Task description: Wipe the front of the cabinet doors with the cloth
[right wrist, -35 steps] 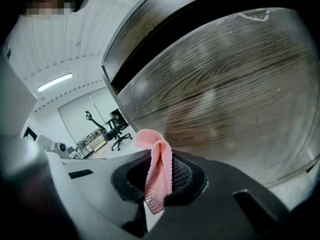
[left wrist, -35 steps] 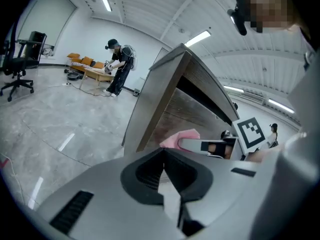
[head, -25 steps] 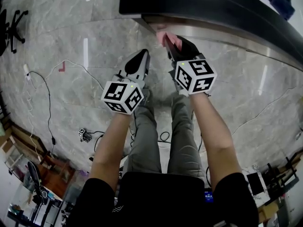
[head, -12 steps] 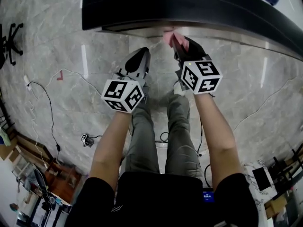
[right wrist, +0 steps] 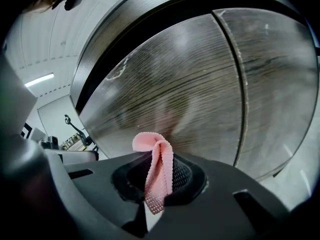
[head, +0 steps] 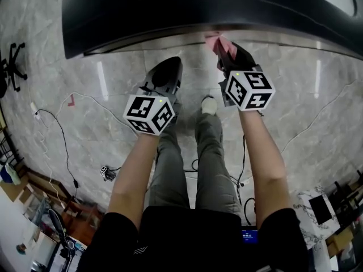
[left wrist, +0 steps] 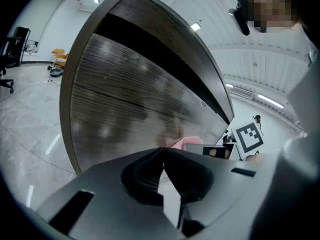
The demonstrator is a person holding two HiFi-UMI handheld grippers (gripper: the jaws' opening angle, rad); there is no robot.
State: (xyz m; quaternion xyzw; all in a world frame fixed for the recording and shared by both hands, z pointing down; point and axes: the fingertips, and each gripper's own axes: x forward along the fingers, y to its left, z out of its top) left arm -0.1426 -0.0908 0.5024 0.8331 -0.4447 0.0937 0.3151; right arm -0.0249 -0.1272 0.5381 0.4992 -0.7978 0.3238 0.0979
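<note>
Black left claw [left wrist: 163,176] is closed on nothing, its jaws meeting tip to tip, and it points at the cabinet [left wrist: 130,99] front. Our right claw [right wrist: 158,186] is beside it, further along the cabinet from its left end, clamped on the pink cloth [right wrist: 159,171]. A folded loop of cloth sticks up out of that claw toward the wood-grain cabinet doors [right wrist: 185,84]. The head view shows the cloth [head: 222,44] right at the cabinet front, under the dark top [head: 198,10]. We cannot tell if it touches. The right claw faces the door left of the seam [right wrist: 235,84] between the two doors. Away from the cabinet there is grey marble floor [head: 113,55], with a white cable [head: 59,135] and an office chair [head: 12,67] out past the cabinet's left end.
</note>
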